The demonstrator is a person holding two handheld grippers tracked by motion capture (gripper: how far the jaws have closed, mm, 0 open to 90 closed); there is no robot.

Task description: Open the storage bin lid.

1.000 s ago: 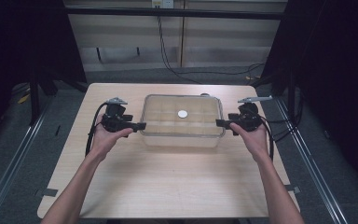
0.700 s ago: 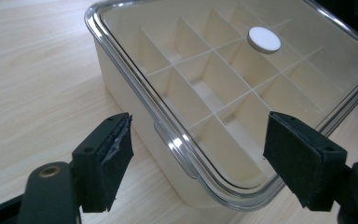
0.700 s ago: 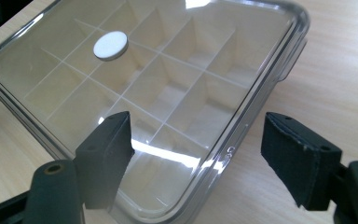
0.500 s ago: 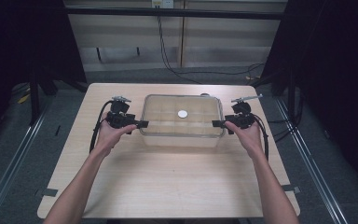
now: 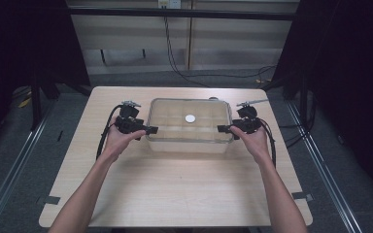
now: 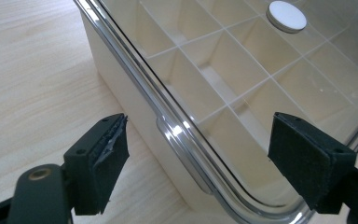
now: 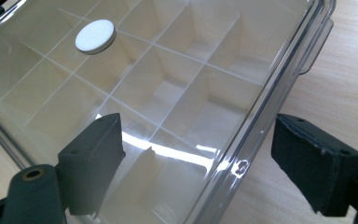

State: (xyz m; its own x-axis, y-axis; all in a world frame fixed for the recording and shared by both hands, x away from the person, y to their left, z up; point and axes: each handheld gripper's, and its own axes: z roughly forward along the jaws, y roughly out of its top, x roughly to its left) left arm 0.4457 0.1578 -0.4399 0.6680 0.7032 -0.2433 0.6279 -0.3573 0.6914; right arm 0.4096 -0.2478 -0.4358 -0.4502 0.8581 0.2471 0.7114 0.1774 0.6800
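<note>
Here a clear lidded box [image 5: 189, 125] sits on the table [image 5: 175, 189], directly between the two grippers, one at each short end. The left gripper [image 5: 147, 130] points in at the box's left end with its jaws spread wide; in the left gripper view the lid's rim and a small clear tab [image 6: 182, 154] on it run up through the gap between the pads [image 6: 105, 158], with neither pad touching. The right gripper [image 5: 222, 128] points in at the right end, jaws likewise wide apart; in the right gripper view one pad hangs over the lid and the other over bare wood beyond the rim, with a clear latch [image 7: 316, 46] farther along that edge. The box is split by white dividers into compartments. A white disc [image 5: 190, 118] lies midway between the grippers, seemingly on top of the lid, though the glare makes that hard to settle.
</note>
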